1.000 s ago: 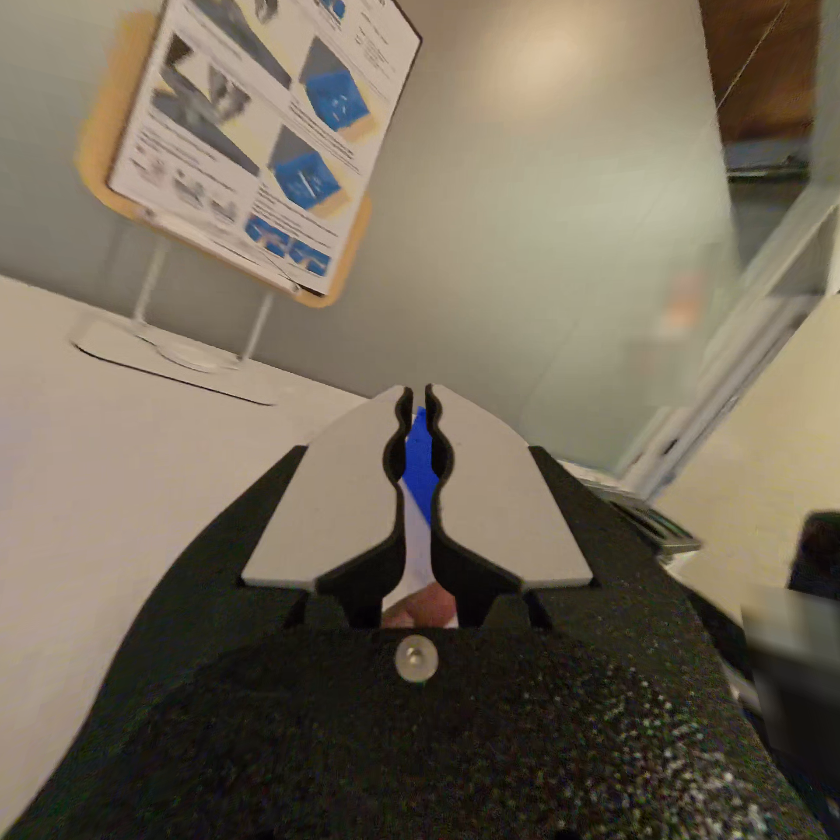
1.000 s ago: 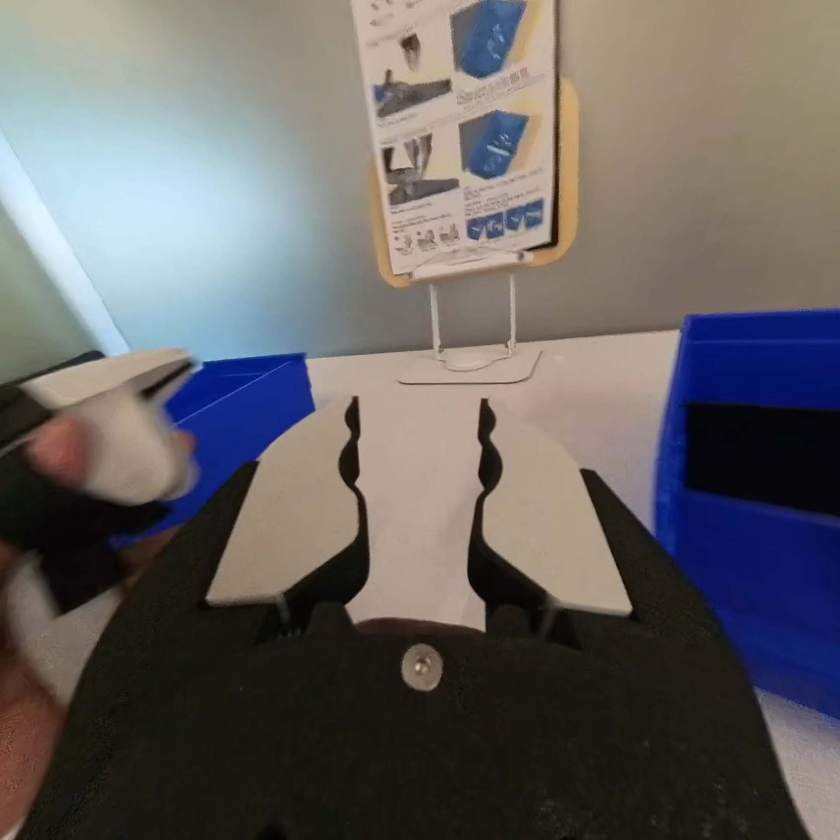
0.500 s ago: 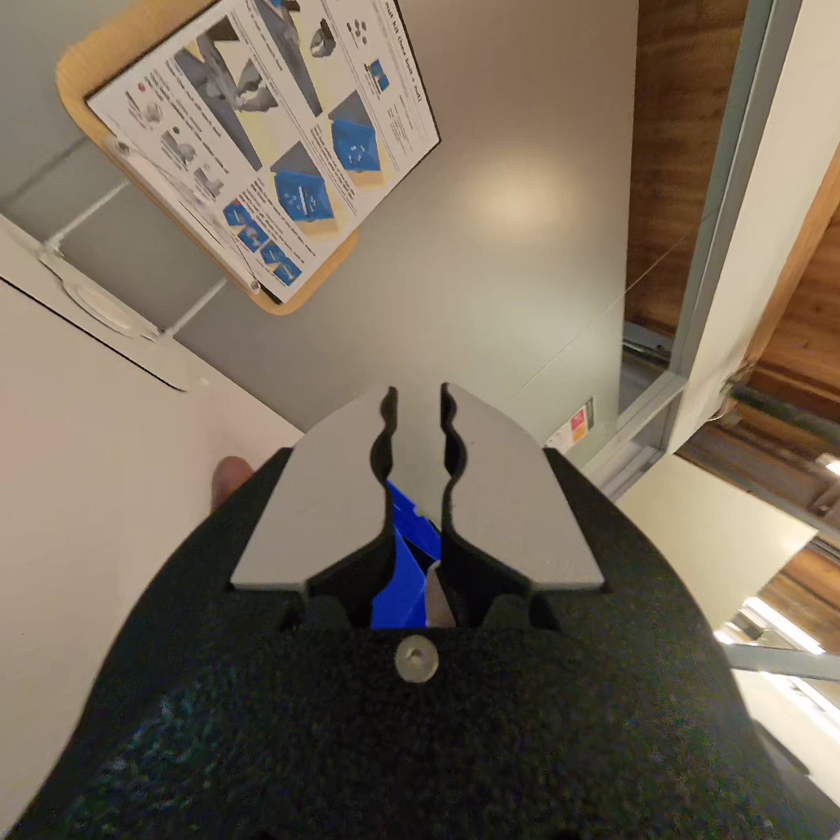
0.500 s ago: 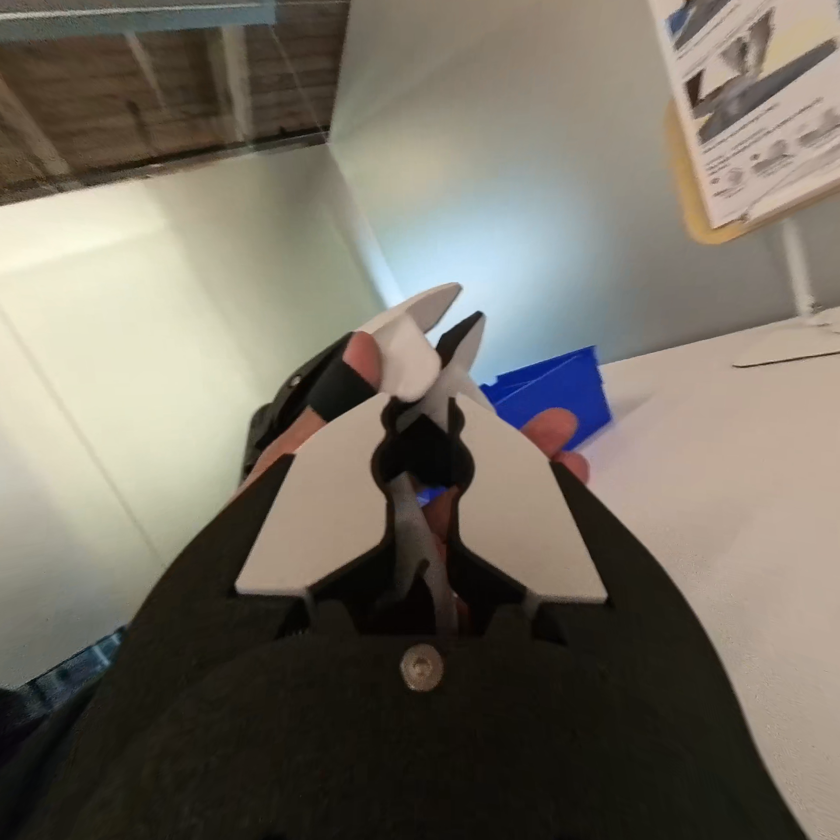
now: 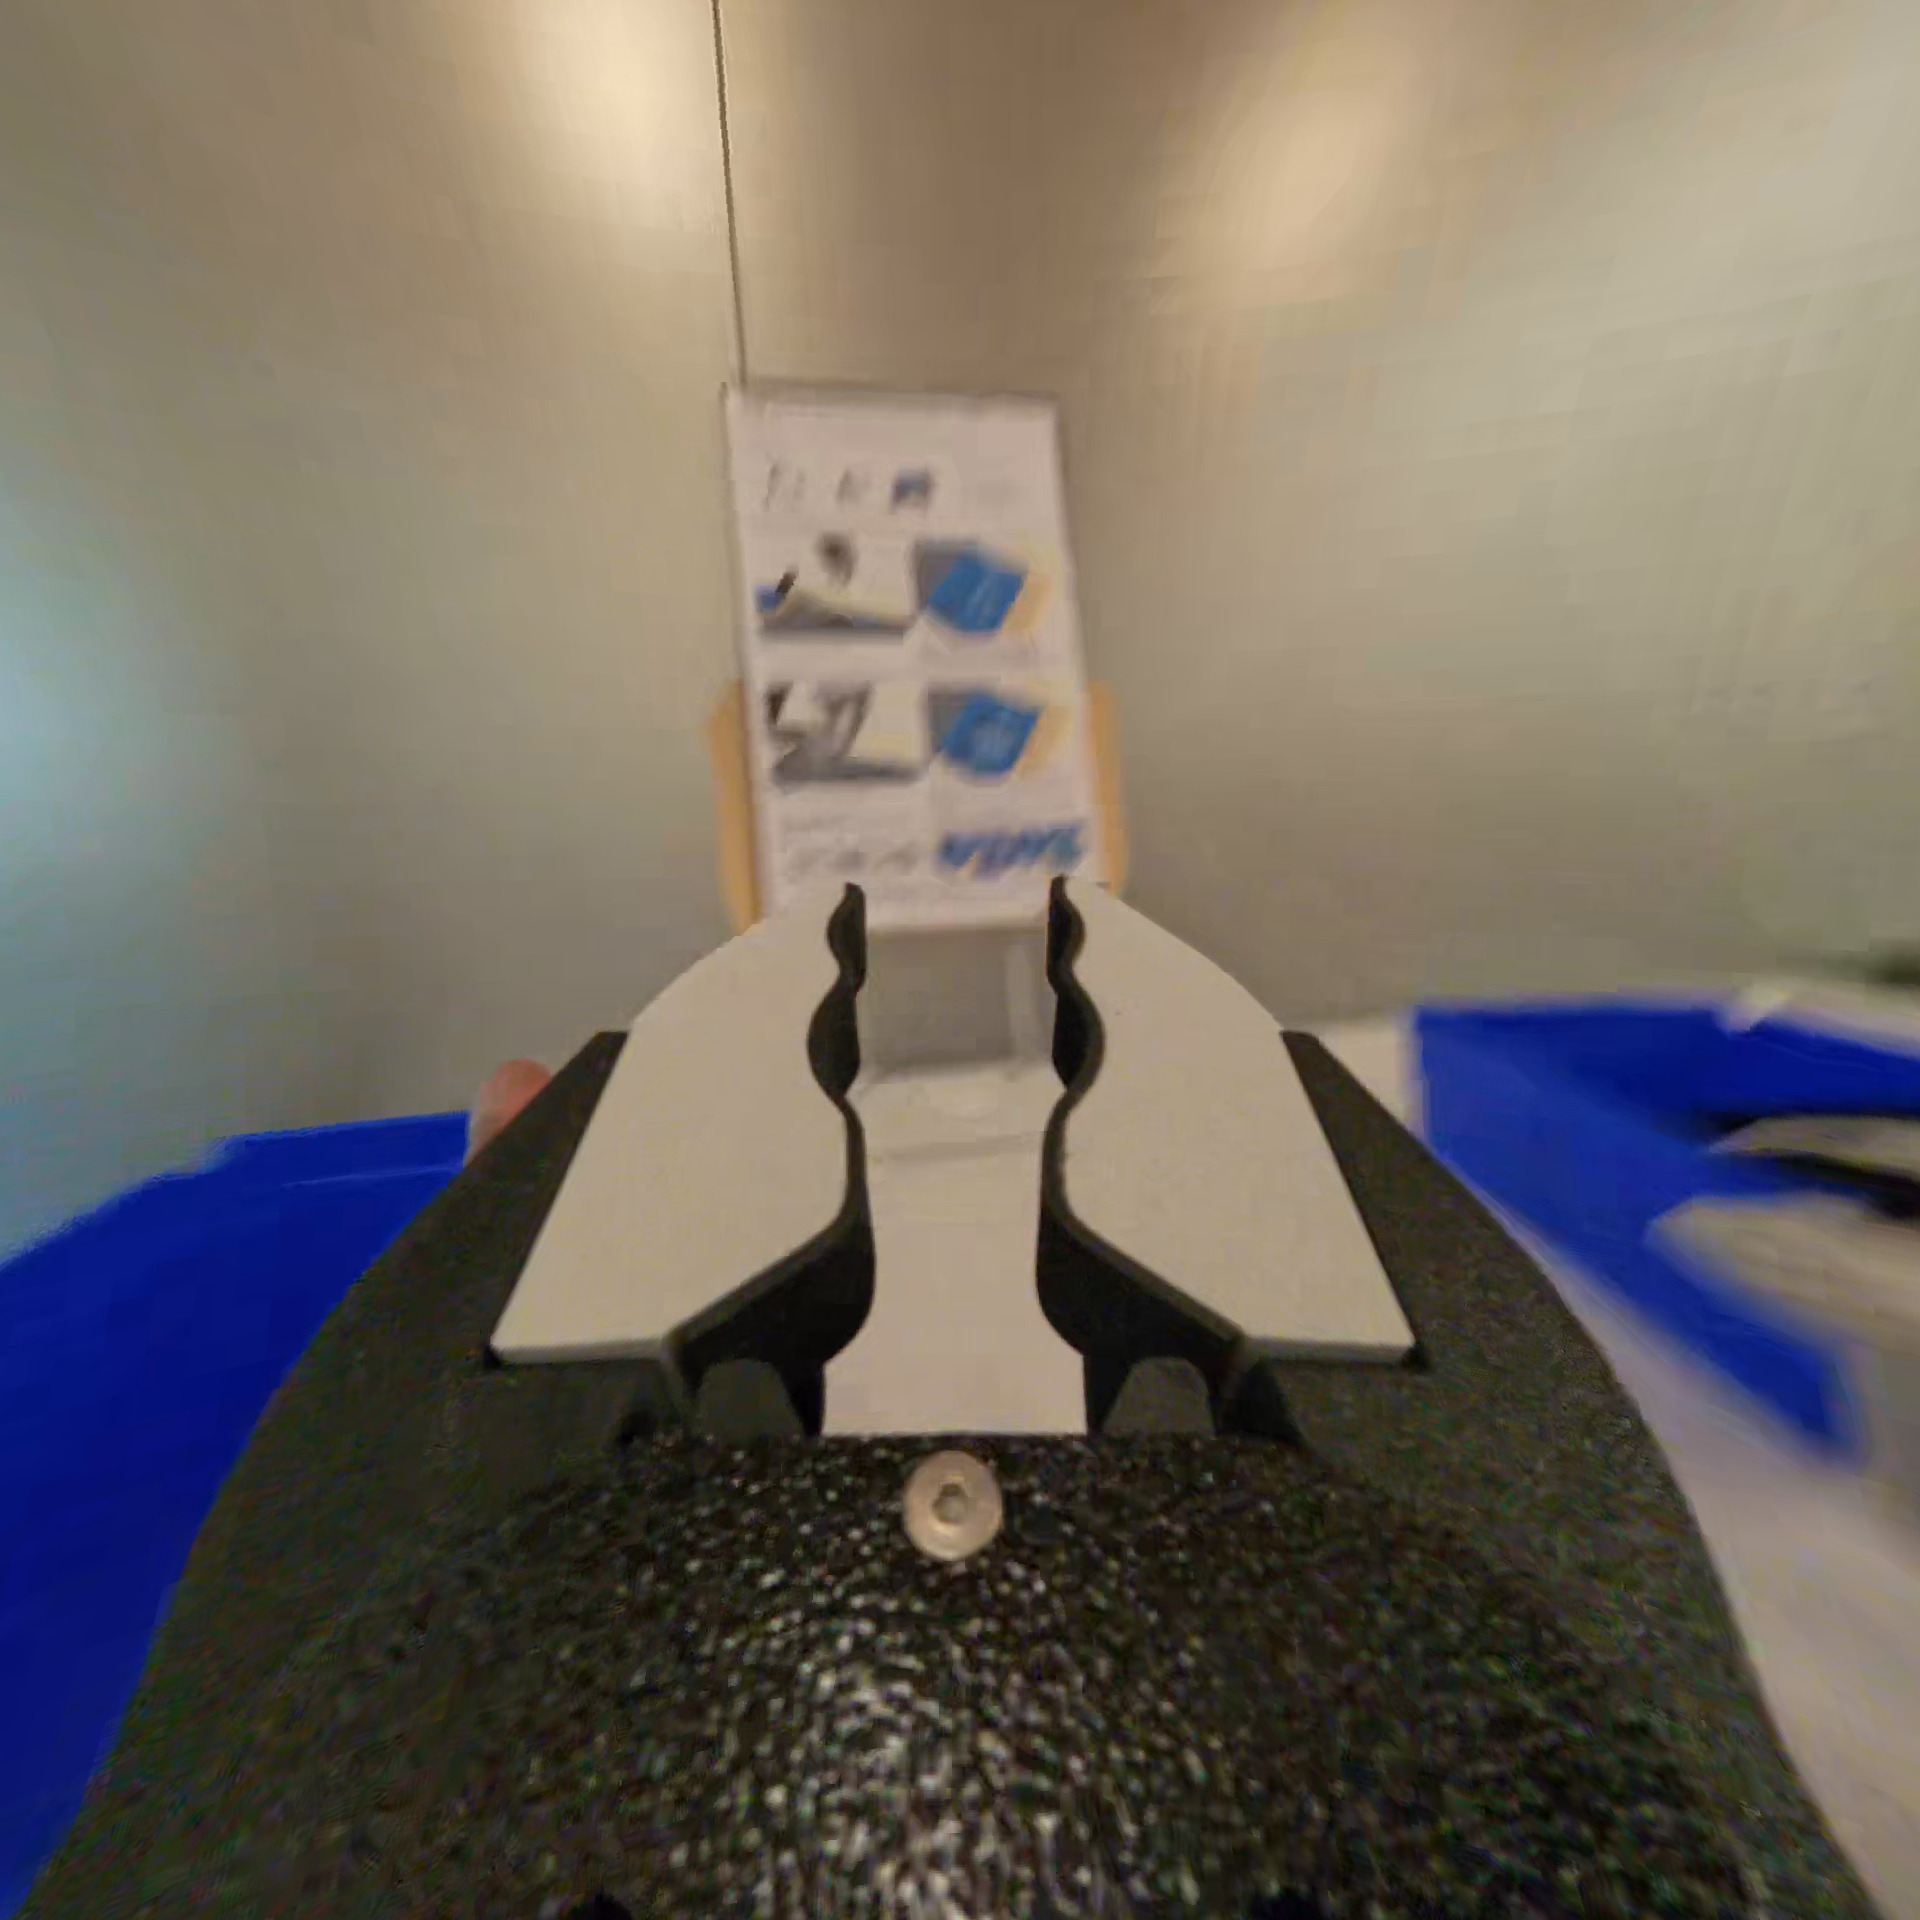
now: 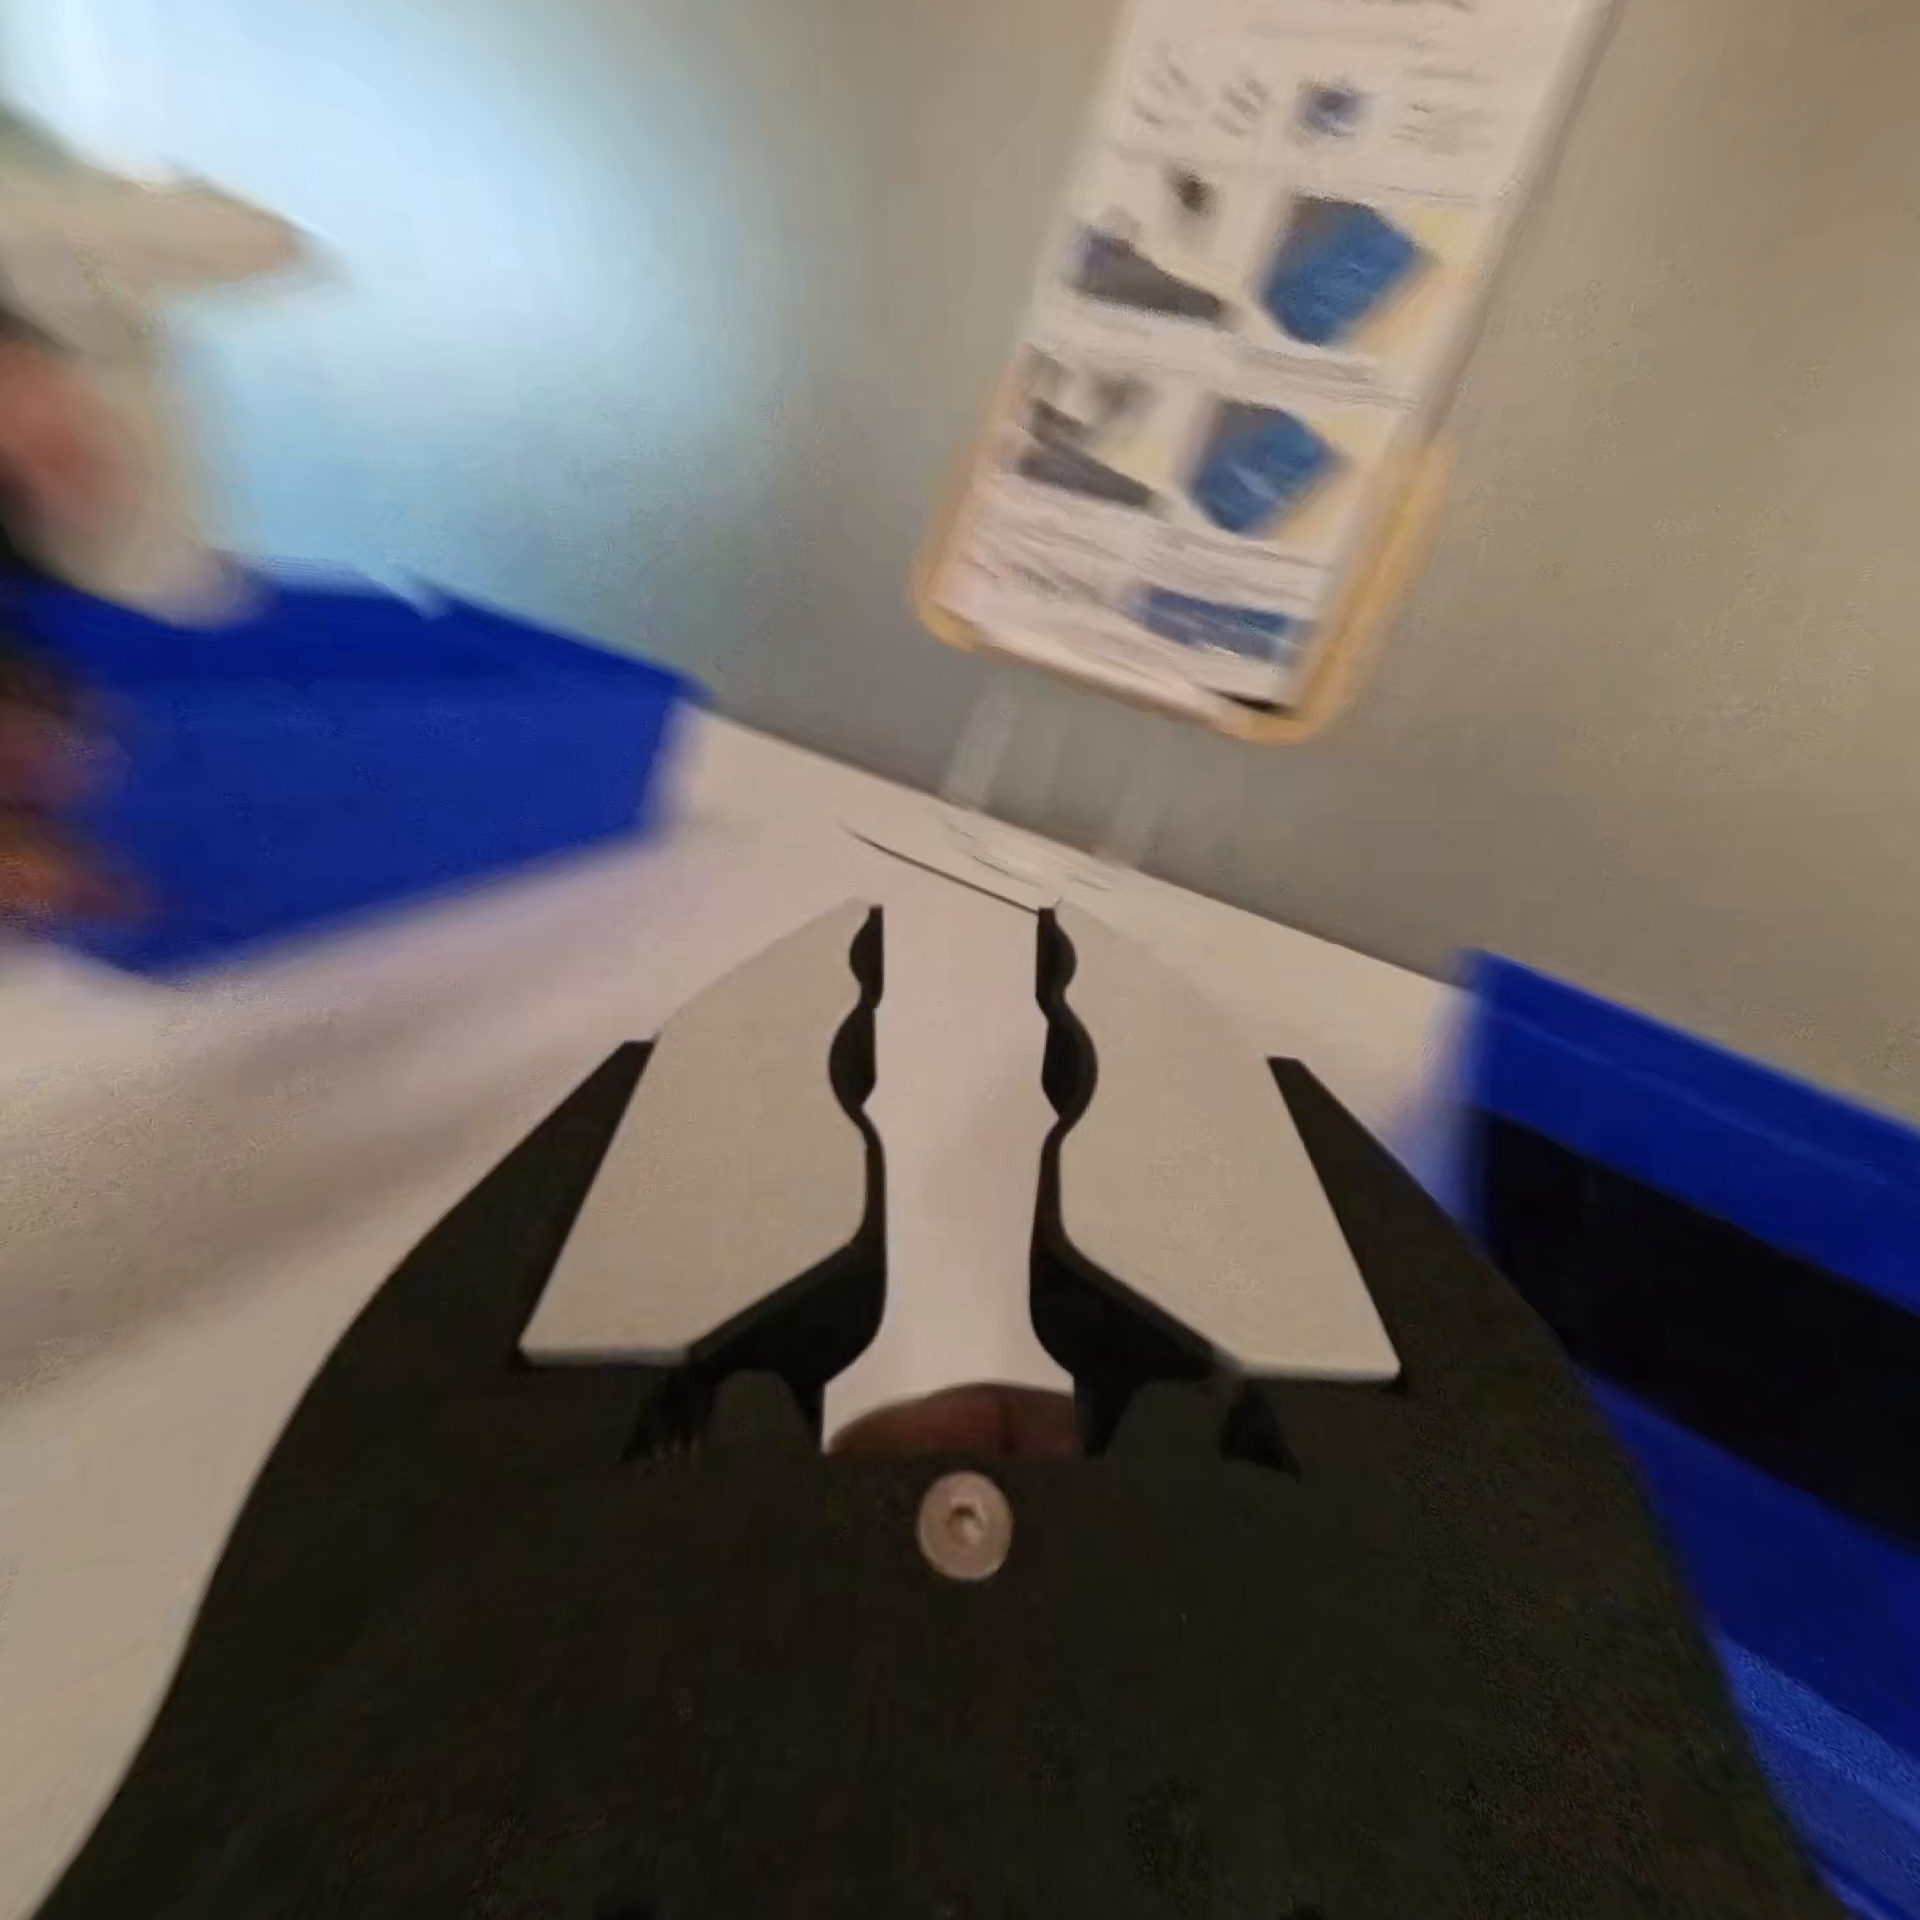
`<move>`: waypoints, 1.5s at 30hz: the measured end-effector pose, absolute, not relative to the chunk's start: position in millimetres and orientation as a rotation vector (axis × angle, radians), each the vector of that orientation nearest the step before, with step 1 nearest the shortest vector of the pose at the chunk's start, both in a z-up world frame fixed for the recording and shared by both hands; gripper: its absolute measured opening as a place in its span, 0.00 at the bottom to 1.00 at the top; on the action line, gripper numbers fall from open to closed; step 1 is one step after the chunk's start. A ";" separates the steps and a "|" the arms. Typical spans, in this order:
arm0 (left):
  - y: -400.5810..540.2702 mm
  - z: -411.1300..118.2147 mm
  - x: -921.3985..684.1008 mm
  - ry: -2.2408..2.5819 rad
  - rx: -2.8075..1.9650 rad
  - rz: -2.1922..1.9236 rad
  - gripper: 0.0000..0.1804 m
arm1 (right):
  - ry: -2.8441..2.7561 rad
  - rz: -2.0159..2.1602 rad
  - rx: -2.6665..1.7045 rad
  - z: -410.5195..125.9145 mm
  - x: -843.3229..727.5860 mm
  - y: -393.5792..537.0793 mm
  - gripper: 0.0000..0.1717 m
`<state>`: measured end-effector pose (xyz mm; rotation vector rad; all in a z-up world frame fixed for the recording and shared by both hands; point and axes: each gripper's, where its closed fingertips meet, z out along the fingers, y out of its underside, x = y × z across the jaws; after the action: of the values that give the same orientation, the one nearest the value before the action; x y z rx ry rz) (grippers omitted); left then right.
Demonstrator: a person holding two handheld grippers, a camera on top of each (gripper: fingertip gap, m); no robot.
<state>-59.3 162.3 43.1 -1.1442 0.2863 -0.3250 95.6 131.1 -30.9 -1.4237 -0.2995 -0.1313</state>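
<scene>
My left gripper [image 5: 954,914] is open with nothing between its fingers; it points at a printed sheet on a wooden clipboard stand [image 5: 914,665] at the back of the white table [image 5: 956,1340]. My right gripper [image 6: 956,930] is open and empty above the white table [image 6: 416,1039], aimed toward the same stand [image 6: 1226,395]. The left gripper shows blurred at the far left of the right wrist view [image 6: 125,270], held in a hand. Both views are motion-blurred.
A blue bin stands on the left [image 5: 187,1299] [image 6: 343,769] and another blue bin on the right [image 5: 1621,1143] [image 6: 1683,1195]. A grey wall runs behind the table. A fingertip [image 5: 509,1091] shows beside my left gripper.
My left gripper has opened from nearly shut and swung level to face the stand. My right gripper narrowed around the left gripper's tips half a second ago, then opened a little and turned back toward the table.
</scene>
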 end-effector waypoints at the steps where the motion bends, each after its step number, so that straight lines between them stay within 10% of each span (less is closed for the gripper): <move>1: 172.4 29.3 -71.7 0.322 -1.220 -0.209 0.21 | -0.271 -0.285 -1.493 -40.4 125.1 135.8 0.17; 10: 206.9 -75.7 -147.4 0.327 -1.639 0.135 0.34 | -0.048 -0.315 -1.841 -101.4 223.4 153.0 0.28; 22: 214.0 -105.6 -150.4 0.373 -1.816 0.129 0.02 | -0.057 -0.359 -1.851 -105.5 238.4 156.2 0.05; 34: 222.0 -12.3 -187.0 0.537 -1.661 -0.065 0.17 | -0.376 -0.144 -1.569 -35.1 177.1 124.6 0.17; 45: 329.3 -139.5 -244.5 1.800 -2.176 0.266 0.22 | -0.878 0.401 -1.495 -59.9 38.9 127.8 0.14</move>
<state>-244.5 329.3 -139.5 -2.1763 1.7998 0.2656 38.9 127.8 -59.9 -1.4954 -0.8783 0.4011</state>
